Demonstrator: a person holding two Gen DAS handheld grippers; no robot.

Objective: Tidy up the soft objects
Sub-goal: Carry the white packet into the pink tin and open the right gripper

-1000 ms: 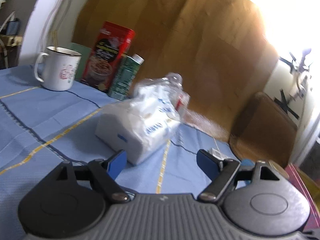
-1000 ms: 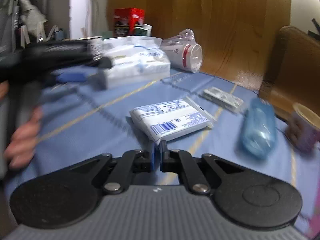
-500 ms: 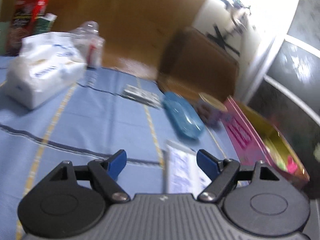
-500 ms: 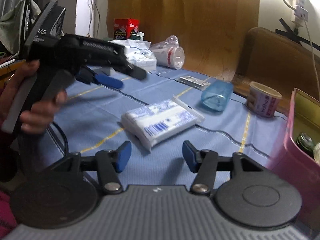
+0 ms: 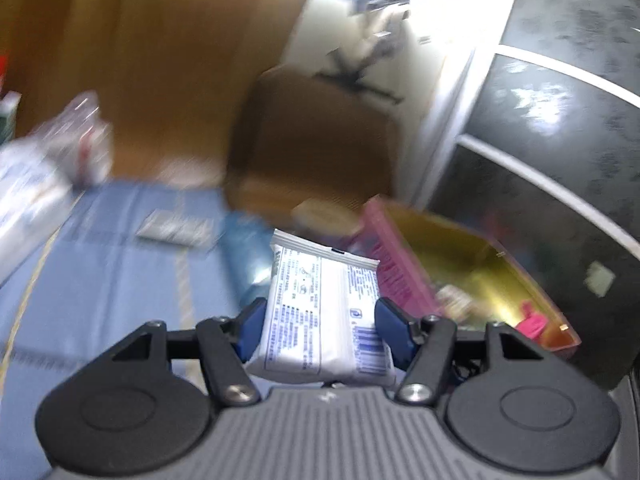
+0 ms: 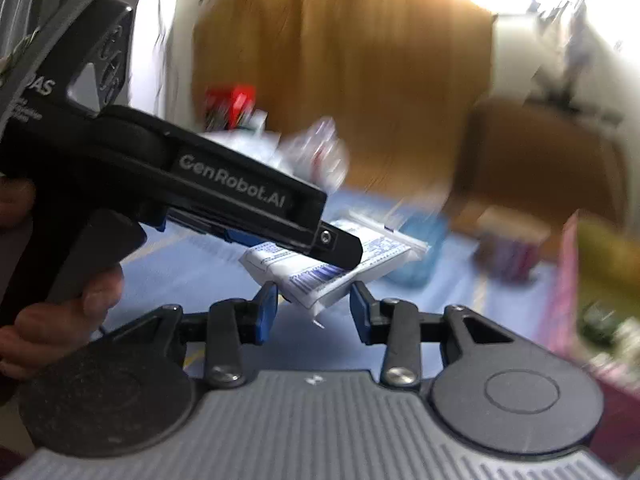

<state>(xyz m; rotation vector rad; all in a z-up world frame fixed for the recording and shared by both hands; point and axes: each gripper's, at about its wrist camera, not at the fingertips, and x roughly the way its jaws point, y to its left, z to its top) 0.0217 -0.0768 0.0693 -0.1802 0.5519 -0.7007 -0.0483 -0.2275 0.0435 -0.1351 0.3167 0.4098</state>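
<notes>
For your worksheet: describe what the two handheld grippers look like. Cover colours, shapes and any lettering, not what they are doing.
Each gripper, left and right, has blue finger pads on black linkage arms, two round black discs and a ribbed grey body. Seen from the side, the left tool is a black pistol-grip unit with white "GenRobot.AI" lettering.

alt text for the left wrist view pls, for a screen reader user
The left gripper is closing its blue fingers on a white tissue pack, lifted above the blue tablecloth. Just beyond it, to the right, an open pink box shows a yellow interior. The rest is motion-blurred.
</notes>
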